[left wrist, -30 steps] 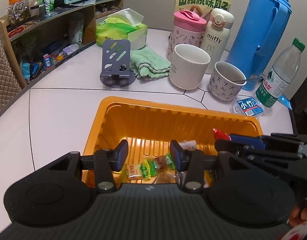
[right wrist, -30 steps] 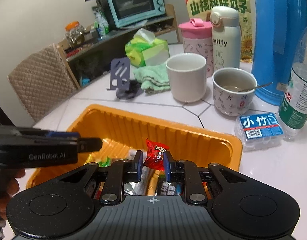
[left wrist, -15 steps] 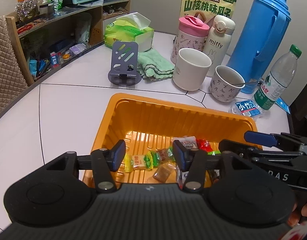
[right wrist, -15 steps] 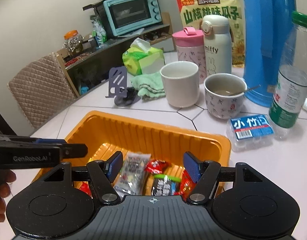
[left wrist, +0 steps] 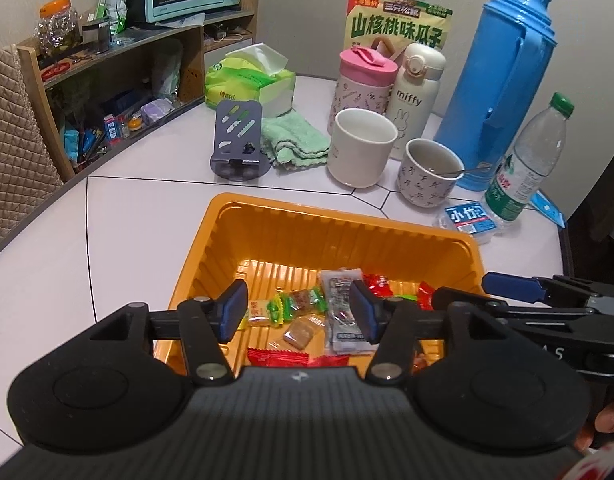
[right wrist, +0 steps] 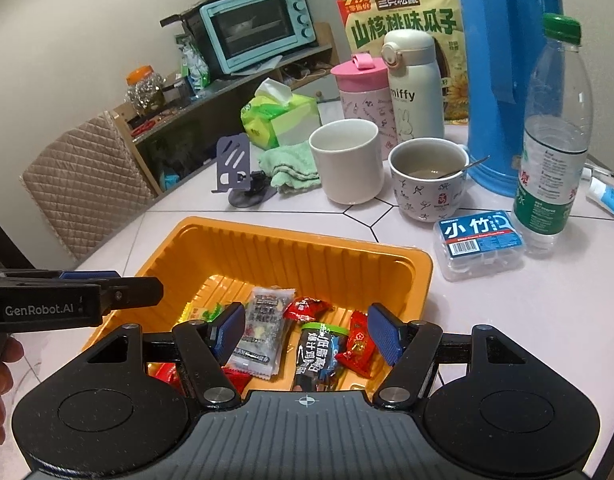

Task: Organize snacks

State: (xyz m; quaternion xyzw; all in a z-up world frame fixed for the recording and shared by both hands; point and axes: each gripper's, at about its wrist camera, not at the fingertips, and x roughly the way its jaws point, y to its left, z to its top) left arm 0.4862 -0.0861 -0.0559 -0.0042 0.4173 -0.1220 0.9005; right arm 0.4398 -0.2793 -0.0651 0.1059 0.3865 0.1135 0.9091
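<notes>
An orange plastic tray (left wrist: 307, 224) (right wrist: 267, 248) sits on the white table and holds several wrapped snacks: a clear packet (left wrist: 341, 308) (right wrist: 263, 320), red candies (left wrist: 377, 282) (right wrist: 307, 307), a black packet (right wrist: 317, 354) and green and yellow sweets (left wrist: 281, 308). My left gripper (left wrist: 299, 310) is open and empty above the tray's near side. My right gripper (right wrist: 305, 332) is open and empty above the snacks; it also shows in the left wrist view (left wrist: 547, 300) at the right.
Behind the tray stand a white mug (left wrist: 361, 152), a patterned cup with a spoon (left wrist: 429, 176), pink and white flasks, a blue thermos (left wrist: 503, 84), a water bottle (right wrist: 551, 140), a small blue-labelled box (right wrist: 481, 240), a phone stand (left wrist: 237, 140) and a green cloth.
My right gripper opened and let go of the red candy, which now lies in the tray. Both grippers have drawn back and risen a little from the tray.
</notes>
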